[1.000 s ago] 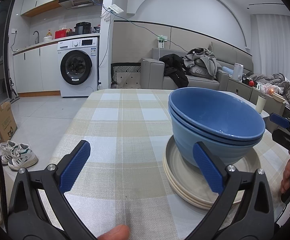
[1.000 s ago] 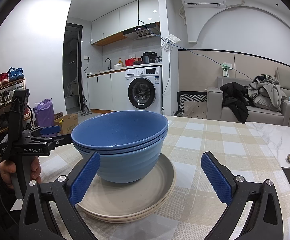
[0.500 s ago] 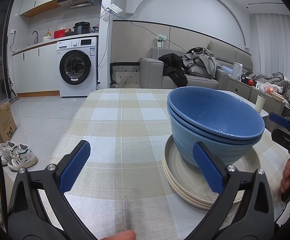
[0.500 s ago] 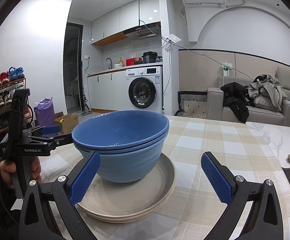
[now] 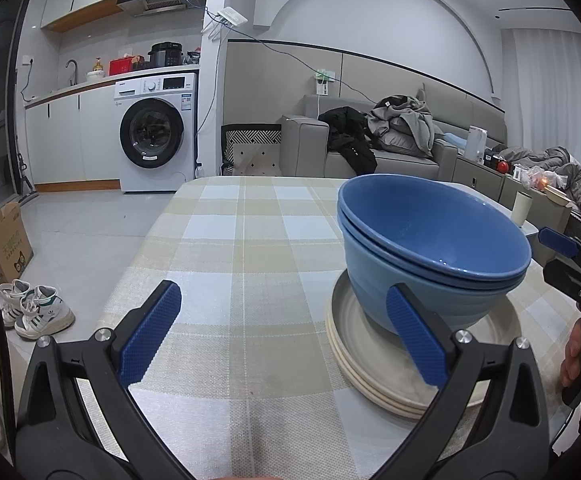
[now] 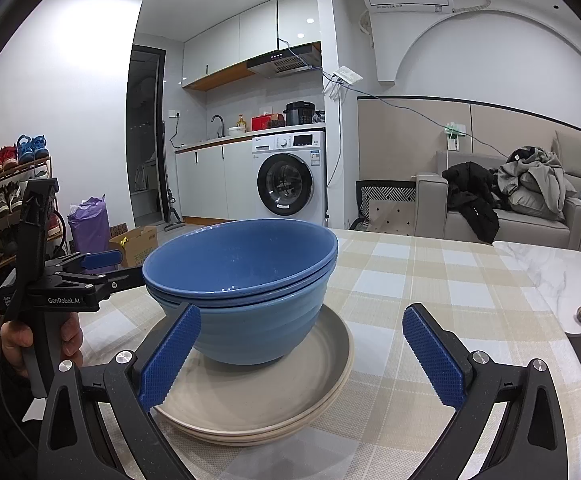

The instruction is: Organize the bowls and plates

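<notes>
Left wrist: left gripper [image 5: 286, 334] level, fingers [image 5: 150, 332] spread beside bowls [image 5: 430, 248]

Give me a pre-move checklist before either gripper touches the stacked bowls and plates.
1. Left gripper jaws open, holding nothing: ok.
2. Right gripper jaws open, holding nothing: ok.
3. Blue bowls nested upright: ok.
4. Bowls resting on the beige plates: ok.
5. Plate stack fully on the checked tablecloth, away from the edge: ok.
6. Exact number of plates: cannot tell.
</notes>
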Motion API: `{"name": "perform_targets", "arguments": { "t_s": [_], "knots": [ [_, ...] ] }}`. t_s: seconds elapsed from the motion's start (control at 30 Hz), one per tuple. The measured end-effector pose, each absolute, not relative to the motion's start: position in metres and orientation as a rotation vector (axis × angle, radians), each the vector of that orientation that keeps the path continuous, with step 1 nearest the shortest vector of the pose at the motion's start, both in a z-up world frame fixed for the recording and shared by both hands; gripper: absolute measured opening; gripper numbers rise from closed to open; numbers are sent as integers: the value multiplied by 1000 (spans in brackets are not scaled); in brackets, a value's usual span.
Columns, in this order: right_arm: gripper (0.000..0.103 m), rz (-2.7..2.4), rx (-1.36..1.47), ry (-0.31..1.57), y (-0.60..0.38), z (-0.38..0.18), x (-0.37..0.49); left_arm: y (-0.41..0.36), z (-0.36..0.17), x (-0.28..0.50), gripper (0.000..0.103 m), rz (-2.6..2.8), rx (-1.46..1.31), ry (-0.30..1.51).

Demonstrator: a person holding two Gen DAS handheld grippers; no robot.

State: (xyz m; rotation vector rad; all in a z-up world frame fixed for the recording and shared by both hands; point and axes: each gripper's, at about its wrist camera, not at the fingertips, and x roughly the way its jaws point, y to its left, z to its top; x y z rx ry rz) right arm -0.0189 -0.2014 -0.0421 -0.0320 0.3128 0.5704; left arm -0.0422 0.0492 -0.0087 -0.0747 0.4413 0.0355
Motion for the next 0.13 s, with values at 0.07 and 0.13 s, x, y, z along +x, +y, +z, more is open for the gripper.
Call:
{"name": "perform_targets", "arguments": {
  "t_s": [0.07, 0.13],
  "knots": [
    [103, 571, -32, 312, -201, -43, -19, 49, -10, -41, 102, 34, -75, 443],
    [103, 571, -32, 313, -202, -42, -19, 49, -9, -42, 102, 34, -73, 441]
  ]
}}
